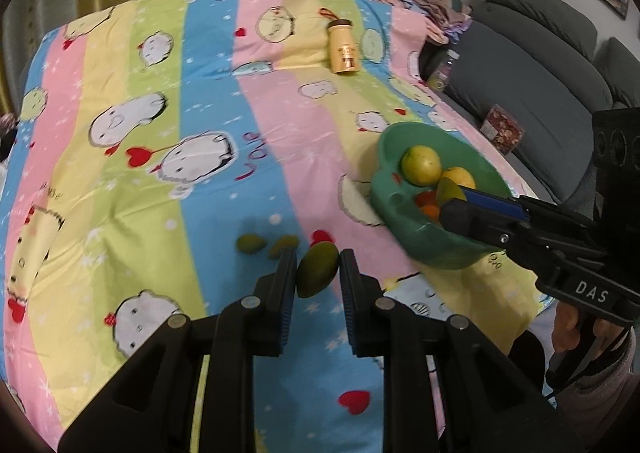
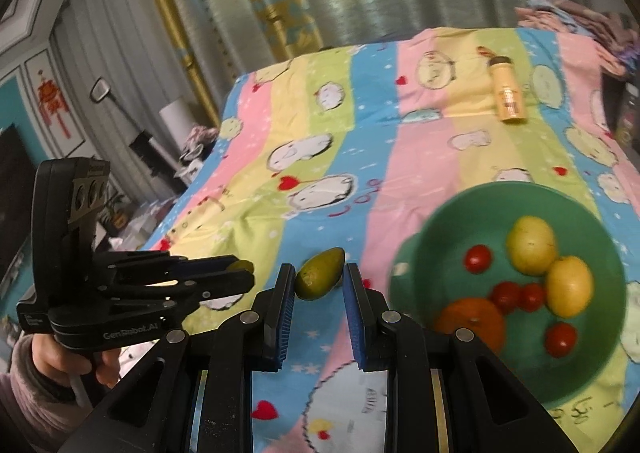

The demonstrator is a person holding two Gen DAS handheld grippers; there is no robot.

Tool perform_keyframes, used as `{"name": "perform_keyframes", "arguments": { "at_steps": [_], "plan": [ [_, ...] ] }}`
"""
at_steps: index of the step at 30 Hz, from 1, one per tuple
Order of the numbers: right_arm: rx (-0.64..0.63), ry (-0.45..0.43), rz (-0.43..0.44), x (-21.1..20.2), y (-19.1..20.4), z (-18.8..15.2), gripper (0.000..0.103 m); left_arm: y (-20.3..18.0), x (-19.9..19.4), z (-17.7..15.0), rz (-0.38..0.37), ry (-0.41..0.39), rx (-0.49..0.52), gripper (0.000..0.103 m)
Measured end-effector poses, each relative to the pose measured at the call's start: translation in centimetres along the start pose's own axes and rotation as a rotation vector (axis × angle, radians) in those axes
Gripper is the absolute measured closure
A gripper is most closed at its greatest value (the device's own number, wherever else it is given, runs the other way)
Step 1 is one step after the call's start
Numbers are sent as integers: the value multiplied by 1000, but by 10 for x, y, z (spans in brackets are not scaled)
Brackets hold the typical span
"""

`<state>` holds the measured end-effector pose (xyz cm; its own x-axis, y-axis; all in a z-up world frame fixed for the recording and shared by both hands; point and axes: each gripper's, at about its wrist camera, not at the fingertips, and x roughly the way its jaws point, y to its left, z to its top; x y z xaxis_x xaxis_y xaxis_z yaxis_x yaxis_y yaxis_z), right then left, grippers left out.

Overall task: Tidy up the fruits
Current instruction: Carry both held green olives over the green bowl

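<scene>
Each pair of black tongs pinches a small green mango: left tongs (image 1: pixel 319 267) beside the round green plastic bowl (image 1: pixel 404 213), right tongs (image 2: pixel 320 277) too. Lemons (image 2: pixel 531 244) lie inside the bowl.

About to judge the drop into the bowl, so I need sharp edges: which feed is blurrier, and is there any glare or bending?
Right wrist view: the green bowl rim is smeared by motion, and the fruit in the right tool is soft. Left wrist view: crisper; the fruit in the left tool is clear. Both views: fisheye bending with dark corners, no strong glare.
</scene>
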<state>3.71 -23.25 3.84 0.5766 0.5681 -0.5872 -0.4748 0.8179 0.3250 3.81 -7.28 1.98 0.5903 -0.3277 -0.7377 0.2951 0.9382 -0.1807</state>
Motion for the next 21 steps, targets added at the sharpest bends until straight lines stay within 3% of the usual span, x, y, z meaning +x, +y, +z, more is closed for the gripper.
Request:
{"name": "perform_keyframes", "arguments": {
  "at_steps": [21],
  "plan": [
    [146,-94,-102,-40,-78,-6,77,-73,46,50,-96,22,119,82]
  ]
}}
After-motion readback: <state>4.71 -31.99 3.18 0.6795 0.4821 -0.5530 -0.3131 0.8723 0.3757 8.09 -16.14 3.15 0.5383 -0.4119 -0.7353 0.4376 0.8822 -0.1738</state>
